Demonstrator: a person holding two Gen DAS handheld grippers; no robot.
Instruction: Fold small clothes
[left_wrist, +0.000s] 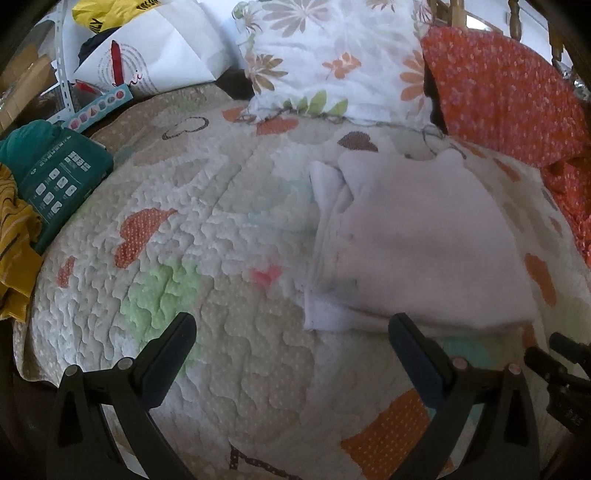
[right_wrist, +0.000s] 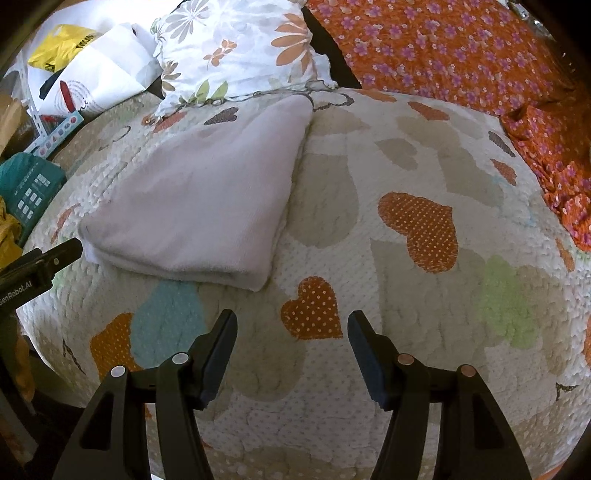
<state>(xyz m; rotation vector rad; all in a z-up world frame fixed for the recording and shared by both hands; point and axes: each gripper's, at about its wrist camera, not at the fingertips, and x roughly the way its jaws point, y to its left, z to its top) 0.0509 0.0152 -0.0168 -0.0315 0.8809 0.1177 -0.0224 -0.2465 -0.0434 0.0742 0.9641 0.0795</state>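
We held the left gripper (left_wrist: 291, 332) and right gripper (right_wrist: 291, 328) with jaws spread wide, gripping nothing, above the quilt (right_wrist: 406, 166). The folded white garment (right_wrist: 207, 195) lay flat between them, its long axis running away toward the floral pillow (right_wrist: 236, 51).

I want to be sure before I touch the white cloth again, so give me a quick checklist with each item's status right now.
1. Left gripper open and empty: ok.
2. Right gripper open and empty: ok.
3. White cloth folded, lying flat on the quilt: ok.
4. Nothing on top of the cloth: ok.
5. Cloth edges aligned: not ok, a lower layer sticks out at one side.
6. Fold finished: cannot tell.
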